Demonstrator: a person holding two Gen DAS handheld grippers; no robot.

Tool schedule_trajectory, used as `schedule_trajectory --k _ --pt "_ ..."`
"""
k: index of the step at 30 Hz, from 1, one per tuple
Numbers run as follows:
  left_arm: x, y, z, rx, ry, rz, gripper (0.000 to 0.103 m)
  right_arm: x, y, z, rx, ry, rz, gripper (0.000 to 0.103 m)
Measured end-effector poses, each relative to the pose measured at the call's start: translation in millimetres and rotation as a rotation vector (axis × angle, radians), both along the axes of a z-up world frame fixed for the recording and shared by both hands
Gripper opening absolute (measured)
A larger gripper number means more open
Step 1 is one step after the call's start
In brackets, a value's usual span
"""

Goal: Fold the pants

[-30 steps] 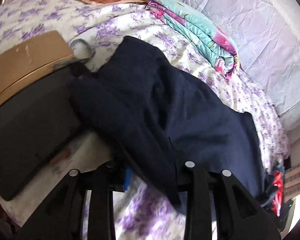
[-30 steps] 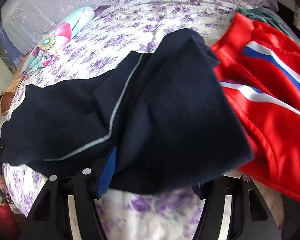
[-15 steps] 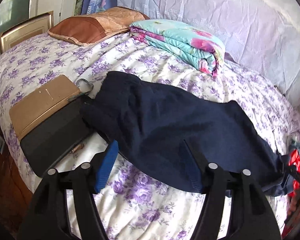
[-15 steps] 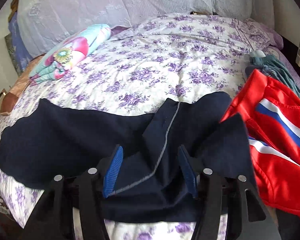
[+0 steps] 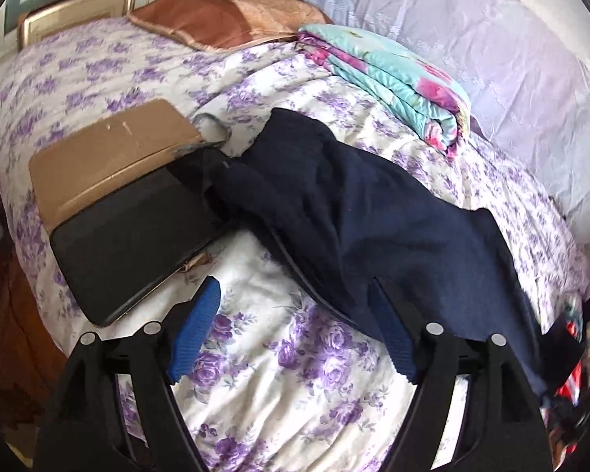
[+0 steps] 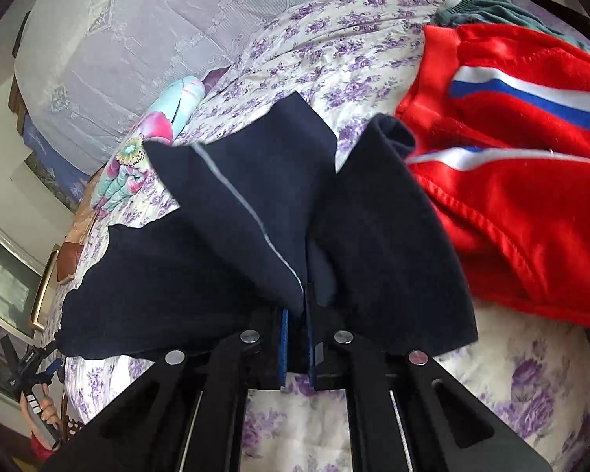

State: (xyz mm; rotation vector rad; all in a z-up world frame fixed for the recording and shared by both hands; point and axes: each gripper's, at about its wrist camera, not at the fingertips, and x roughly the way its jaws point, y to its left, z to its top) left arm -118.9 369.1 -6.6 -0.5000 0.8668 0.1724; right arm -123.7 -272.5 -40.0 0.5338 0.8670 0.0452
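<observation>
Nearest the left wrist camera, the left gripper (image 5: 293,308) stands with its blue-padded fingers spread wide over the bed (image 5: 263,385), whose white cover is printed with purple flowers; its right finger touches the near hem of the navy pants (image 5: 373,212), but nothing is held between the two. In the right wrist view the right gripper (image 6: 296,314) has its fingers pressed together on a fold of the same pants (image 6: 255,212), where a thin grey stripe runs down the cloth to the pinch. The pants lie spread across the middle of the bed, bunched and raised at the pinched end. Just left of them, seen from the left wrist, a flat black case (image 5: 133,236) rests on the cover, partly overlapping a brown cardboard envelope (image 5: 110,149), with a small metal ring (image 5: 212,129) at the corner. Just beside the pants on the other side, in the right wrist view, lies a red garment with white and blue stripes (image 6: 511,181), and beyond it a crumpled green garment (image 6: 487,8). Farther back sit a folded turquoise and pink floral blanket (image 5: 397,86) and a brown satin pillow (image 5: 224,19). A pale lilac embroidered hanging (image 5: 491,39) covers the wall behind the bed, and a gold picture frame (image 5: 74,11) stands past the bed's far corner.
</observation>
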Motion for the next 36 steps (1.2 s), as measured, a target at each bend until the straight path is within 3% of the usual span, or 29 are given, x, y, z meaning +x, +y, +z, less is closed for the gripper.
schedule_trajectory --k 3,5,7,11,14,16,20,24,29,30,31,33,36 --pt "9 6 -5 -0.018 0.009 0.032 0.073 -2 3 -15 0.010 0.011 -0.014 0.008" --pt "19 8 -8 -0.028 0.021 0.028 0.066 -3 3 -16 0.020 -0.001 -0.024 0.008" --pt "31 7 -10 -0.034 0.046 -0.003 0.032 -4 0 -16 0.036 -0.004 -0.024 0.008" --pt "37 6 -7 -0.026 0.069 -0.004 0.026 -6 -3 -4 0.035 -0.018 -0.011 0.008" --pt "32 4 2 -0.009 0.045 -0.018 0.022 -5 -3 13 0.009 -0.044 0.007 0.007" --pt "35 7 9 -0.037 0.026 -0.024 0.021 -2 -5 25 0.023 -0.060 0.021 0.007" --pt "62 12 37 -0.106 -0.025 -0.065 0.020 39 -19 63 0.091 -0.103 0.071 0.007" --pt "101 0 59 -0.056 0.010 -0.100 0.020 100 -34 89 0.134 -0.118 0.071 0.007" --pt "92 -4 60 0.000 0.050 -0.106 0.021 163 -39 93 0.216 -0.103 0.085 0.007" --pt "86 -2 57 -0.001 0.065 -0.103 0.026 169 -36 94 0.219 -0.106 0.094 0.007" --pt "76 2 51 -0.009 0.082 -0.088 0.043 169 -36 95 0.216 -0.112 0.103 0.007" --pt "59 10 39 -0.016 0.112 -0.041 0.059 170 -35 94 0.220 -0.122 0.113 0.007" --pt "41 13 23 -0.057 0.146 -0.029 0.059 169 -35 92 0.223 -0.125 0.114 0.007"
